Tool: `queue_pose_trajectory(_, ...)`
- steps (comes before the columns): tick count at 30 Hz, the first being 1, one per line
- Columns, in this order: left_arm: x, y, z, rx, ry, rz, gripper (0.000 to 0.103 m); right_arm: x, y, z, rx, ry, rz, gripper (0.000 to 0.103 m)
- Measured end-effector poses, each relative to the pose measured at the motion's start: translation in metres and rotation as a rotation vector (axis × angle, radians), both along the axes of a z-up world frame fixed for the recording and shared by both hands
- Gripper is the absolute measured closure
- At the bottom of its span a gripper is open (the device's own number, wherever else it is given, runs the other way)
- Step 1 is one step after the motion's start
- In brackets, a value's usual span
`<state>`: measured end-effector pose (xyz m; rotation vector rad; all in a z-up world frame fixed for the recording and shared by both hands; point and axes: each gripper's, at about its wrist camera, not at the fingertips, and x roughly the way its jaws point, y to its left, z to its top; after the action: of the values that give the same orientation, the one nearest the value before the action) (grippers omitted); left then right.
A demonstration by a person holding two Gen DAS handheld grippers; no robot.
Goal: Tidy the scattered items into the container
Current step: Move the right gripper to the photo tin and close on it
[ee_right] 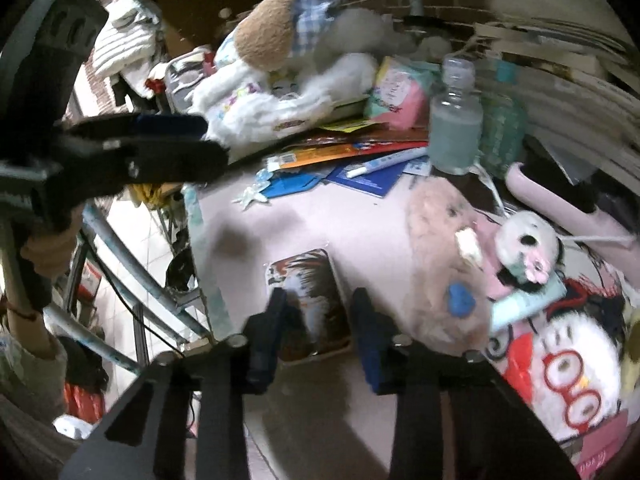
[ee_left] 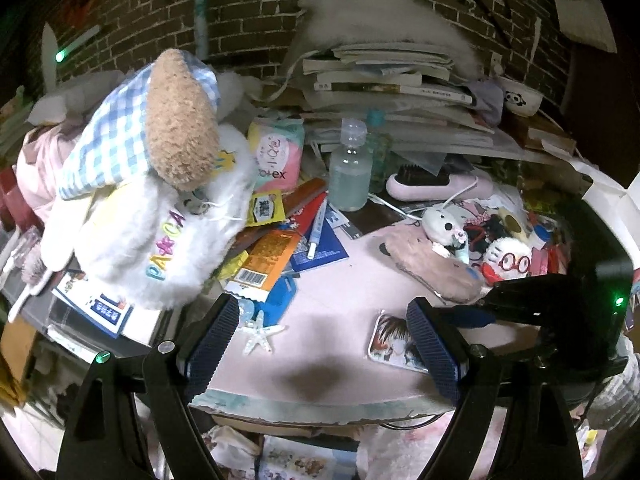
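A small picture card (ee_right: 316,280) lies flat near the front edge of the pink tabletop (ee_left: 340,280). My right gripper (ee_right: 319,298) straddles its near end, with the blue pads touching its two long edges. In the left wrist view the same card (ee_left: 390,344) shows beside my left gripper's right finger, and the right gripper (ee_left: 472,314) reaches in from the right. My left gripper (ee_left: 322,344) hangs open over bare tabletop with nothing between its fingers. A white starfish clip (ee_left: 259,334) lies just inside its left finger.
A big white plush toy (ee_left: 160,184) fills the left. Snack packets, a pen (ee_left: 316,228) and a bottle (ee_left: 350,172) sit behind, under a book stack (ee_left: 384,80). A beige plush pouch (ee_left: 436,264), small plush toys (ee_left: 506,260) and a white box (ee_left: 612,200) crowd the right.
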<state>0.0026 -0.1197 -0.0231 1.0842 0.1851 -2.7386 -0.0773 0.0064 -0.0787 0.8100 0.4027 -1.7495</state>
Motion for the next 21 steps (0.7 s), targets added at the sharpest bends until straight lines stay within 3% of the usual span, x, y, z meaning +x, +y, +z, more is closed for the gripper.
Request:
queue_pose_trajectory(6, -0.003, 0.007, -0.002, 0.003, -0.001, -0.012, 0.019, 0.004, 0.013, 0.002, 0.021, -0.017, -0.044, 0.075)
queue_pose_trajectory(8, -0.003, 0.008, -0.001, 0.003, -0.001, -0.012, 0.019, 0.006, 0.013, 0.001, 0.006, -0.019, -0.047, 0.044)
queue_pose_trajectory(10, -0.003, 0.008, -0.001, 0.000, -0.002, -0.010, 0.019, 0.008, 0.010, -0.001, -0.011, -0.028, -0.046, 0.037)
queue_pose_trajectory(15, -0.002, 0.005, -0.002, 0.009, -0.004, -0.001, 0.019, 0.023, -0.007, -0.008, 0.018, 0.082, -0.090, 0.039)
queue_pose_trajectory(17, -0.001, 0.003, -0.003, 0.009, -0.006, 0.002, 0.019, 0.028, -0.009, -0.009, 0.027, 0.131, -0.114, 0.057)
queue_pose_trajectory(18, -0.001, 0.003, -0.004, 0.008, -0.007, 0.003, 0.019, 0.028, -0.009, -0.009, 0.018, 0.131, -0.116, 0.061)
queue_pose_trajectory(21, -0.001, 0.002, -0.006, 0.012, -0.010, 0.004, 0.019, 0.027, -0.007, -0.010, 0.009, 0.130, -0.129, 0.063)
